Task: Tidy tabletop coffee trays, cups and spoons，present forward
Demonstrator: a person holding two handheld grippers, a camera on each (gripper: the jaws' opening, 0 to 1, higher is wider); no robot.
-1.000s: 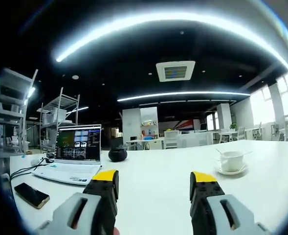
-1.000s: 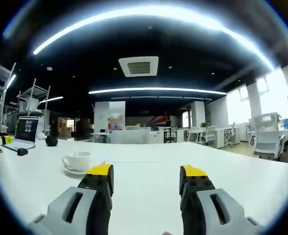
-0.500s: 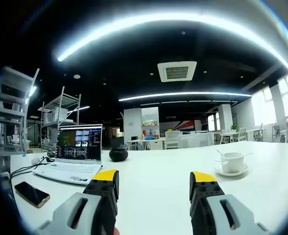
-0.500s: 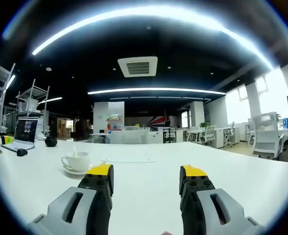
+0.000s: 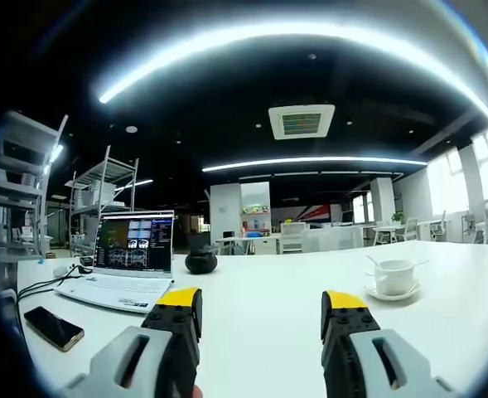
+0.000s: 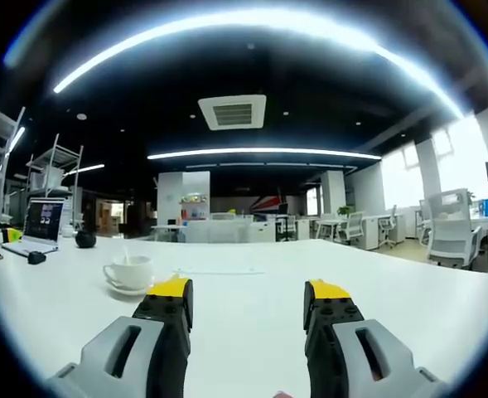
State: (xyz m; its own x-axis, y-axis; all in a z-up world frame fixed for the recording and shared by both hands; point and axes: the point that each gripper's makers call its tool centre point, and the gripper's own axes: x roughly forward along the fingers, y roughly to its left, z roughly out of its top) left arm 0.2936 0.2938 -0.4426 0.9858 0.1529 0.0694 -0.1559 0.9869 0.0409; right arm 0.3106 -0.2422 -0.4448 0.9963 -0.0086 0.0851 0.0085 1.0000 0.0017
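Coffee cup [image 6: 129, 271] on saucer [image 6: 126, 290], left of right gripper [image 6: 248, 297], nearer it than left gripper [image 5: 262, 302]. Both grippers wide apart, empty.

Barely anything differs from a second ago: my left gripper view has tipped a touch, so the cup [image 5: 393, 274] on its saucer [image 5: 393, 292], the laptop [image 5: 128, 264] and the ceiling vent [image 5: 301, 121] all sit a hair lower and further right in frame, which reads as camera drift and not as things moving on the table [image 5: 260, 315]. In my right gripper view the same cup [image 6: 130, 271] and the vent [image 6: 232, 111] sit a shade further left and up, again just the view shifting
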